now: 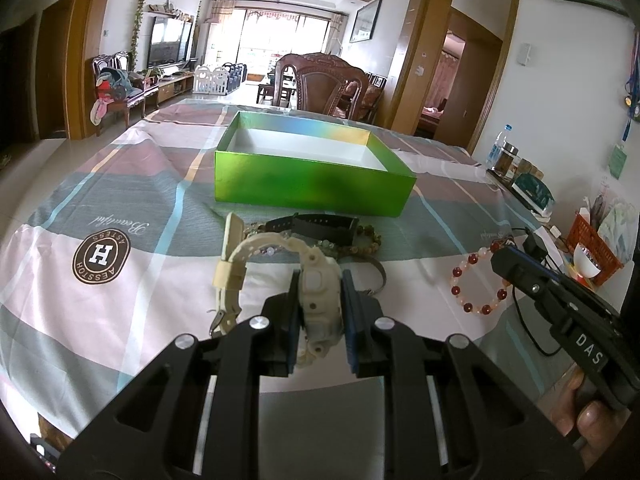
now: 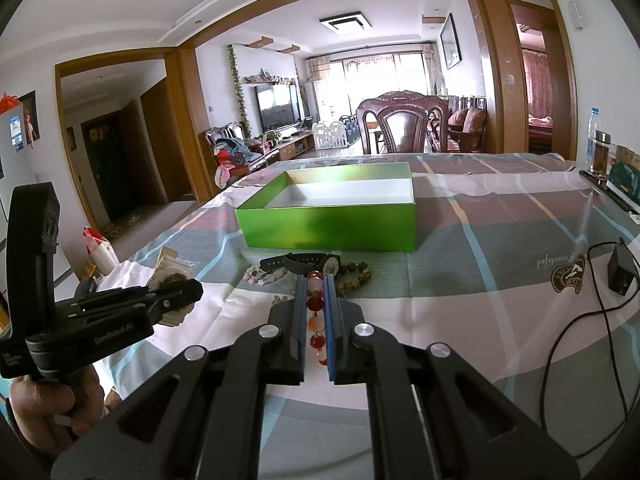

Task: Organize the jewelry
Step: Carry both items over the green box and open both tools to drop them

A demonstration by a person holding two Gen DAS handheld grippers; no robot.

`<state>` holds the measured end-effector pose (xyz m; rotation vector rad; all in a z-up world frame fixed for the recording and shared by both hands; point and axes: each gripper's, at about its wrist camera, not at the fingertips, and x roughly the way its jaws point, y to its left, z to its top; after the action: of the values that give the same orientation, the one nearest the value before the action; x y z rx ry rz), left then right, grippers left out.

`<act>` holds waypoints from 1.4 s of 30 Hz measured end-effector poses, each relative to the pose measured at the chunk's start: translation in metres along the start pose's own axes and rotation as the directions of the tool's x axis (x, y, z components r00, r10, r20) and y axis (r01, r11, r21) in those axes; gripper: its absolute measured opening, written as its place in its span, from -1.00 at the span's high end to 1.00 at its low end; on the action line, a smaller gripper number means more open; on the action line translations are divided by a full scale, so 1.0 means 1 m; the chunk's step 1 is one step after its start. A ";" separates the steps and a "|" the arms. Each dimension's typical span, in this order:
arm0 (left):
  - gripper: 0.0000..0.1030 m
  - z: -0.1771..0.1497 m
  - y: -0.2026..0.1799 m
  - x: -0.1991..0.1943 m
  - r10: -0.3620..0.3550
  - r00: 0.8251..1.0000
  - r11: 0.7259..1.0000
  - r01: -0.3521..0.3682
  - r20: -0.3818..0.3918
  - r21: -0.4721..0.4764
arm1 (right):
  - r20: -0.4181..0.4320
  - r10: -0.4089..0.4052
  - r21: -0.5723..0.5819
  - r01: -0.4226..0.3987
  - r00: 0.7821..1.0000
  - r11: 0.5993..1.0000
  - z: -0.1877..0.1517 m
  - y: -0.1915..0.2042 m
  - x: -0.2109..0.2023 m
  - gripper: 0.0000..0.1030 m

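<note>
My left gripper (image 1: pixel 320 280) is shut on a cream plastic watch (image 1: pixel 316 296), its strap curling up to the left. My right gripper (image 2: pixel 315 284) is shut on a red and pale bead bracelet (image 2: pixel 315 322); in the left wrist view that bracelet (image 1: pixel 478 280) hangs from the right gripper (image 1: pixel 502 256) above the cloth. An open green box (image 1: pixel 312 188) with a white inside stands beyond, also in the right wrist view (image 2: pixel 328 228). A black watch (image 2: pixel 300 264), a brown bead bracelet (image 2: pixel 356 274) and a pale bead bracelet (image 2: pixel 264 276) lie before the box.
The table wears a checked cloth (image 1: pixel 120 208). At the right edge stand an orange basket (image 1: pixel 592 248), bottles (image 1: pixel 506 156), a dark green pack (image 1: pixel 532 192) and a black adapter with cable (image 2: pixel 620 272). A wooden chair (image 1: pixel 324 84) stands behind the table.
</note>
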<state>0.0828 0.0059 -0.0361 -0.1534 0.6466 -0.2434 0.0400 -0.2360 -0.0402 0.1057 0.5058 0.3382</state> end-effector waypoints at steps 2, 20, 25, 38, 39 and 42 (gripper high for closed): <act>0.64 -0.001 0.000 -0.001 0.001 1.000 1.000 -0.001 0.000 0.002 | 0.000 -0.001 0.000 0.001 1.000 1.000 0.000 0.000 0.000 0.84; 0.64 0.009 0.007 0.001 0.008 1.000 1.000 -0.008 -0.004 0.003 | -0.006 -0.004 -0.004 0.004 1.000 1.000 0.006 -0.004 0.007 0.84; 0.64 0.035 0.007 0.000 -0.022 1.000 1.000 0.022 0.006 0.012 | 0.011 -0.009 -0.012 0.009 1.000 1.000 0.030 -0.007 0.012 0.84; 0.64 0.161 0.004 0.032 -0.013 1.000 0.995 0.011 0.021 0.095 | -0.008 0.043 0.009 -0.043 0.999 0.999 0.137 -0.036 0.073 0.84; 0.64 0.173 0.005 0.045 -0.011 1.000 0.995 0.010 0.012 0.095 | -0.029 0.051 0.023 -0.050 0.998 0.998 0.147 -0.043 0.089 0.84; 0.64 0.205 0.012 0.090 -0.013 0.999 0.997 0.016 -0.036 0.075 | -0.067 0.040 0.059 -0.036 0.997 0.998 0.168 -0.061 0.133 0.84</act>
<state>0.2795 0.0069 0.0713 -0.0819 0.6706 -0.2845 0.2493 -0.2504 0.0342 0.1605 0.5817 0.3658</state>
